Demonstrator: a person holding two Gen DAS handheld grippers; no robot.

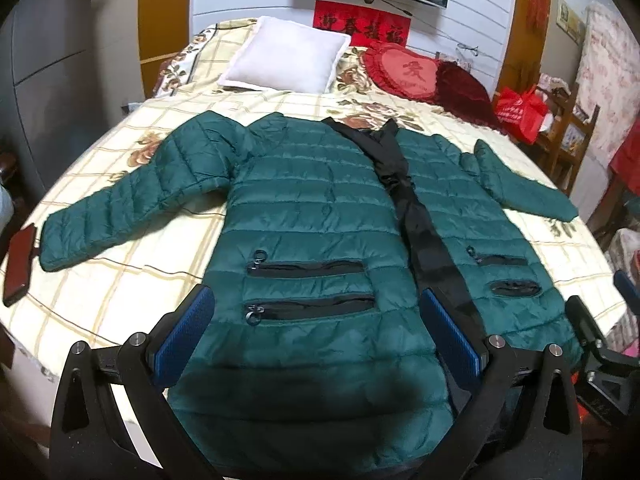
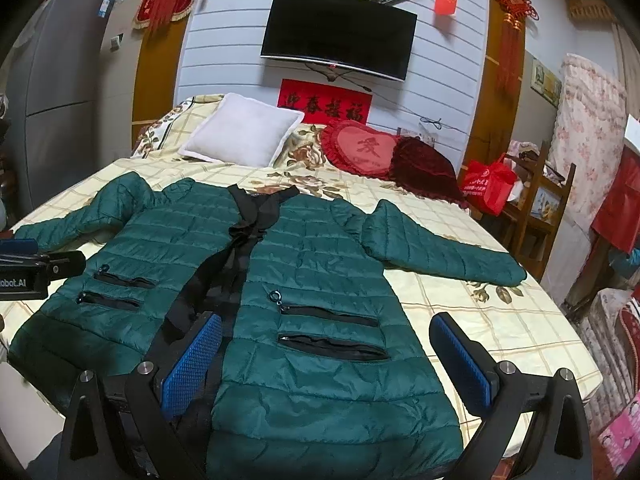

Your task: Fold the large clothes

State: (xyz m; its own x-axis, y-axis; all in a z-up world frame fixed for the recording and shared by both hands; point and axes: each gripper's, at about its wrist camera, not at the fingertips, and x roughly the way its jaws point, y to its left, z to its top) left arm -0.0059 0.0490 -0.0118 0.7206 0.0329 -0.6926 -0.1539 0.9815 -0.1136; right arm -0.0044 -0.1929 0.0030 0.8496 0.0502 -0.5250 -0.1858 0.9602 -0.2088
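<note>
item: green jacket [image 1: 312, 216], flat on bed [image 1: 132, 264], sleeves out, hem nearest. left gripper [image 1: 316, 336] & right gripper [image 2: 326, 364] wide open, empty, above hem. step: pre-fold; next: prob. grab a sleeve.

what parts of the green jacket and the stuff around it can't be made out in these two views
- Green jacket hem: in both views the claw frames cover it at the bottom edge.
- Left sleeve cuff: in the right wrist view the left claw blocks it.
- Dark red object beside that cuff: left wrist view, too blurred to identify.
- Right claw: cut off by the left wrist view's edge.
</note>
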